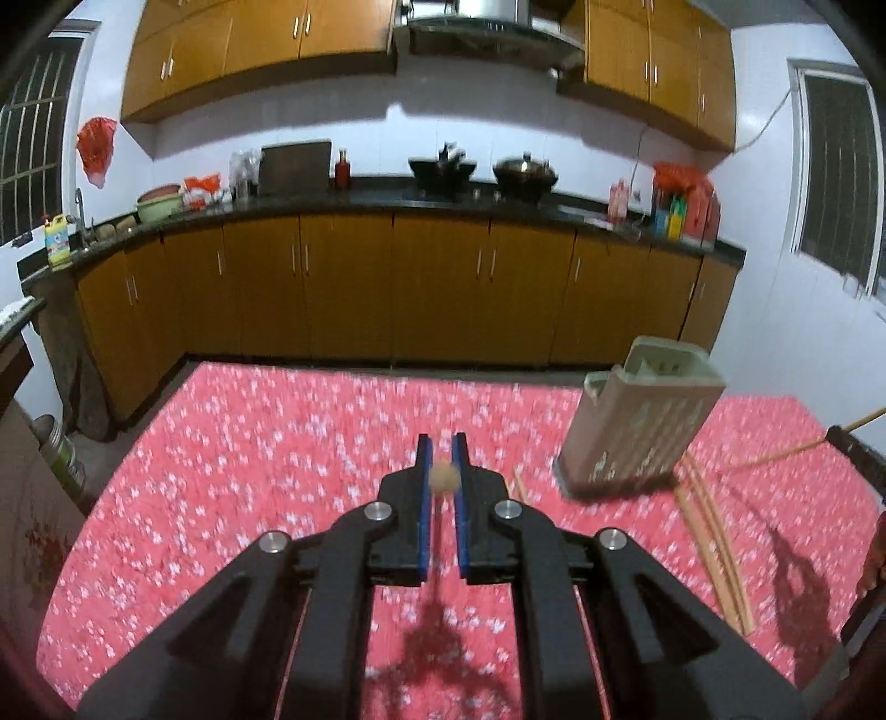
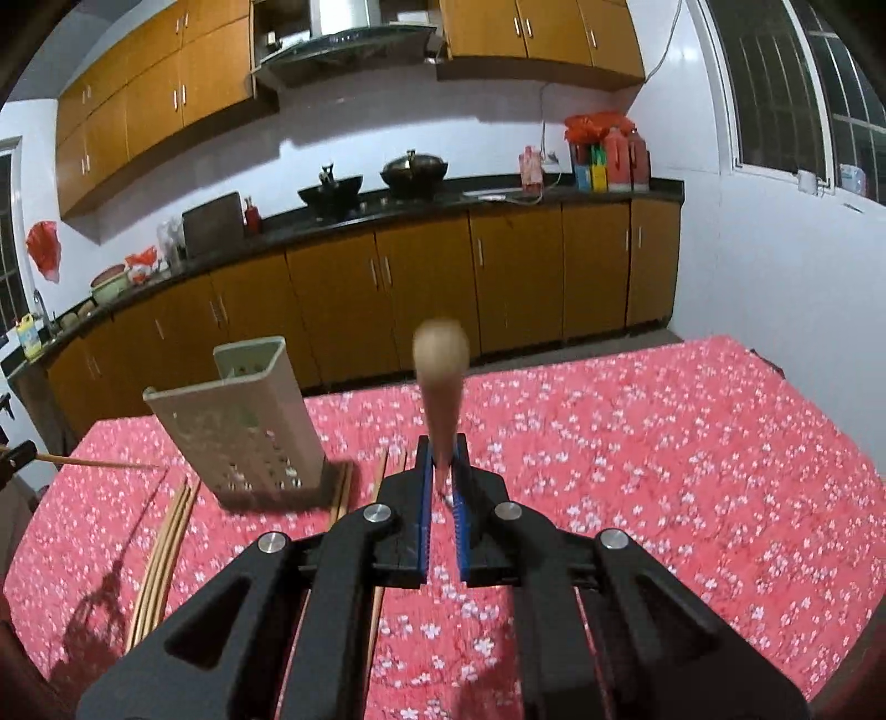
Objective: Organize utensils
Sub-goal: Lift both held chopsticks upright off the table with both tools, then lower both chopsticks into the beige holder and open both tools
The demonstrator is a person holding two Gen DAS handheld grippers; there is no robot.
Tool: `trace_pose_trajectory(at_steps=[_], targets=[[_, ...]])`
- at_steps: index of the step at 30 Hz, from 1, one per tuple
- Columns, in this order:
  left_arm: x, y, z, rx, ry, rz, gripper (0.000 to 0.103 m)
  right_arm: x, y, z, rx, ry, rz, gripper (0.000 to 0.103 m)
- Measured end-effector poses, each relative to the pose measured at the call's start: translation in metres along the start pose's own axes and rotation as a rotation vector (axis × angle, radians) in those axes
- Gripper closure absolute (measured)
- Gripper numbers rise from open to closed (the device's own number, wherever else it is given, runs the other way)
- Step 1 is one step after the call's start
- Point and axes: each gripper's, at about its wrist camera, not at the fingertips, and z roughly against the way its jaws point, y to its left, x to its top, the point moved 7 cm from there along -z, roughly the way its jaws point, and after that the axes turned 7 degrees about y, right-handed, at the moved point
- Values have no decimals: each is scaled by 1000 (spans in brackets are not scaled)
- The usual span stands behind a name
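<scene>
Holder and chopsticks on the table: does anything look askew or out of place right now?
The grey utensil holder stands upright and looks empty. Loose chopsticks lie scattered on the floral tablecloth around its base, not yet sorted. Left gripper and right gripper each clamp one wooden piece. No spill or damage shows.

The stove hood (image 1: 487, 33) hangs among the upper wooden cabinets (image 1: 255, 50). Directly below it, two dark woks (image 1: 526, 171) sit on the black kitchen counter (image 1: 387, 202). Left of the hood's line stand a red bottle (image 1: 342, 169) and a dark cutting board (image 1: 295, 166). Far right of it, coloured bottles (image 1: 686, 207) cluster near a window (image 1: 836, 177).
</scene>
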Motion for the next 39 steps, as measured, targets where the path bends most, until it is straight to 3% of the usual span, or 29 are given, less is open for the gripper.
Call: trace_pose_trajectory(at_steps=[13,19,26,29,33,39], targets=[[30,-1,12,14,-69,0,95,24,7,5,-5,-41,16,96],[77,-10,41,-4,-183,1,95,84,20,38,46,-185,-4,96],[136,-35,83,-81,-351,44,95,135,56,79,184,-341,-20,96],[155,-52,98,-119,-414,53,95,137,74,77,219,-340,14,96],[161,-76,99,-180,-428,56,95,127,91,63,242,-301,54,96],[147,-103,65,-229,-352,49,95,111,101,32,237,-214,76,96]])
